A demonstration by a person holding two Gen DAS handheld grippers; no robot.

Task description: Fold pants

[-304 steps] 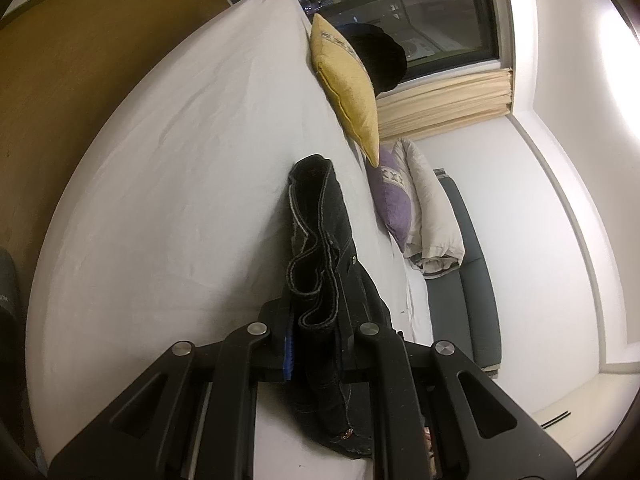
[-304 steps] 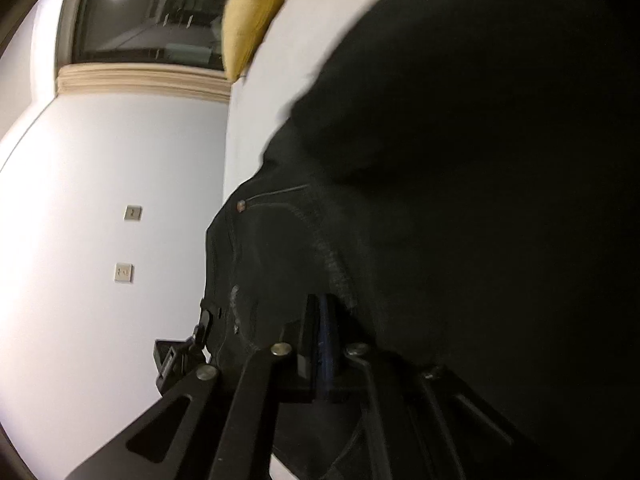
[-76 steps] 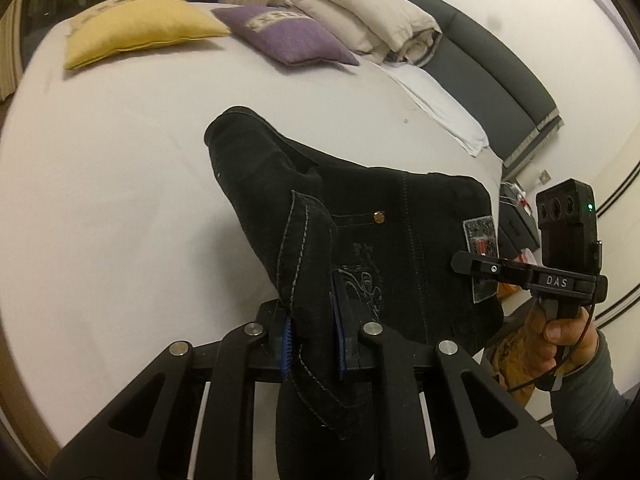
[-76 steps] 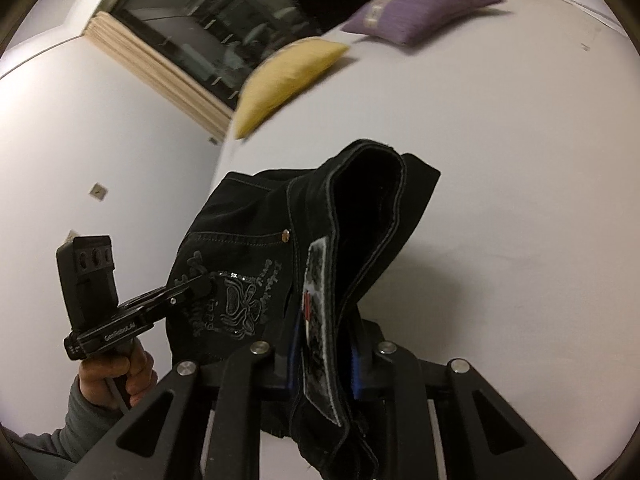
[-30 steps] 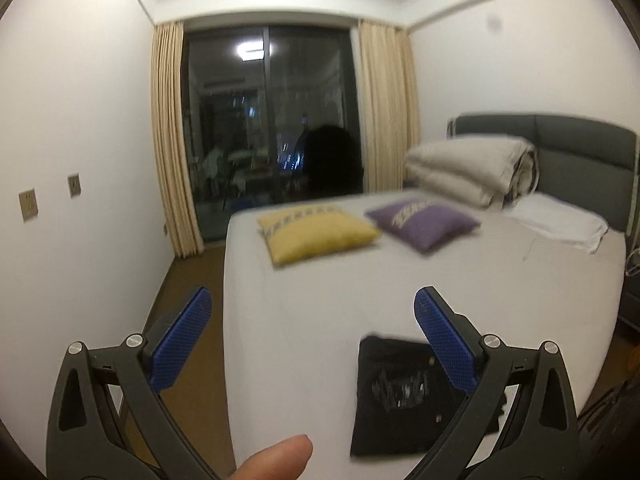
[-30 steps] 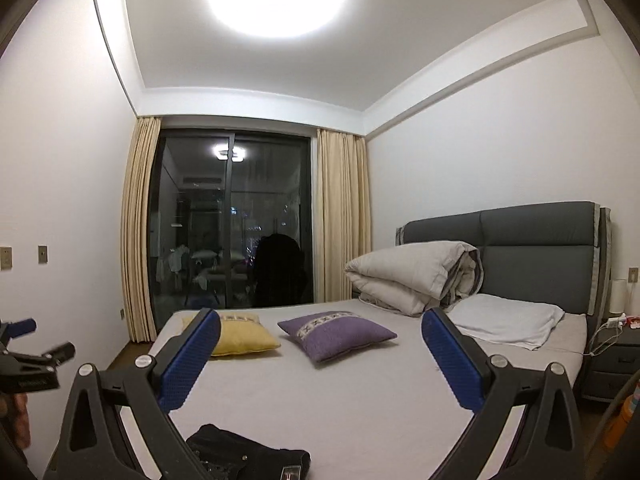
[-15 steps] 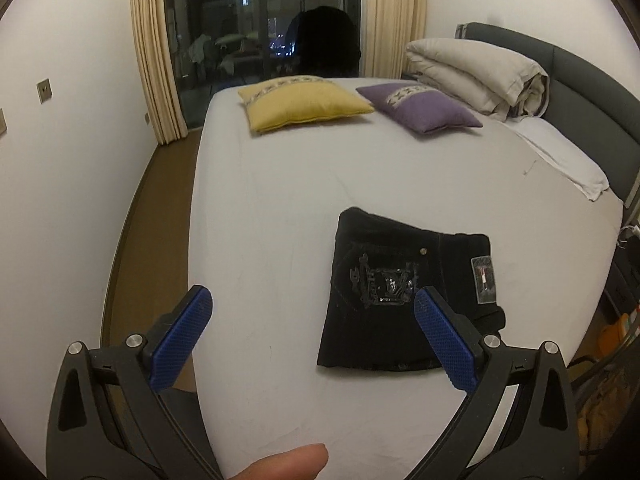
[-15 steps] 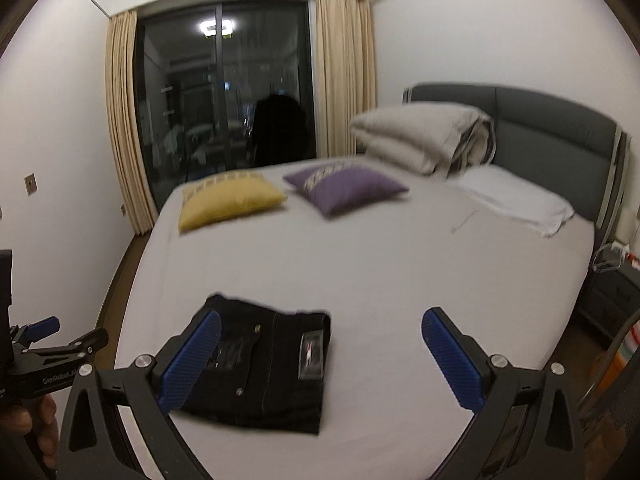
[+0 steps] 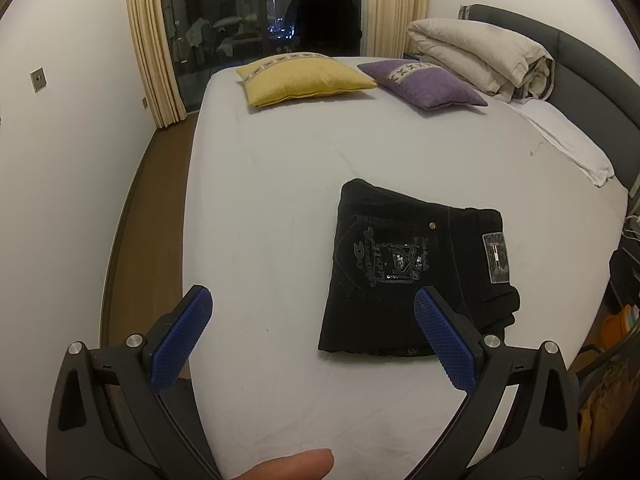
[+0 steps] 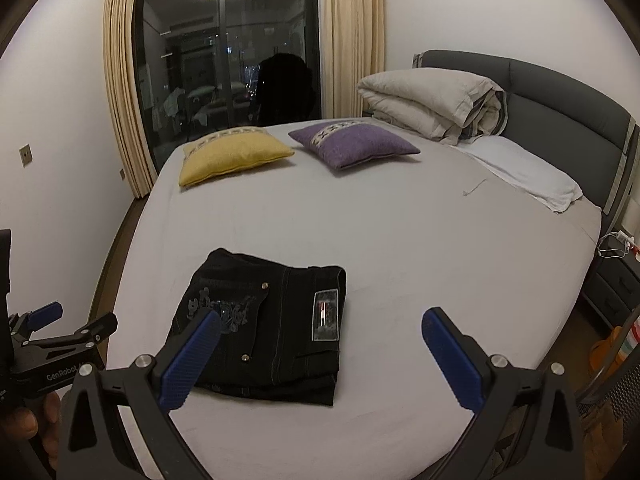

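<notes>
**Folded jeans lie ahead of both open grippers, nearer the left one's right finger**

Left wrist view: black jeans [image 9: 416,276] sit folded into a compact rectangle on the white bed sheet [image 9: 272,184], right of centre in the frame. The left gripper [image 9: 316,340] is spread wide and holds nothing; its blue right pad [image 9: 444,336] overlaps the bundle's lower right corner in the picture, while the left pad is well apart over bare sheet. The bundle's longer side runs from the lower edge toward frame top. A fingertip shows at the bottom edge.

Right wrist view: the jeans lie in the lower left, with the leather waistband patch [image 10: 325,315] toward their right edge. The right gripper [image 10: 320,356] is also wide open and empty; its left pad [image 10: 190,360] crosses the bundle's near left corner. The yellow cushion [image 10: 232,154] and purple cushion [image 10: 352,144] rest well beyond. The fold looks complete, so any further move would be a small reach forward and left.
</notes>
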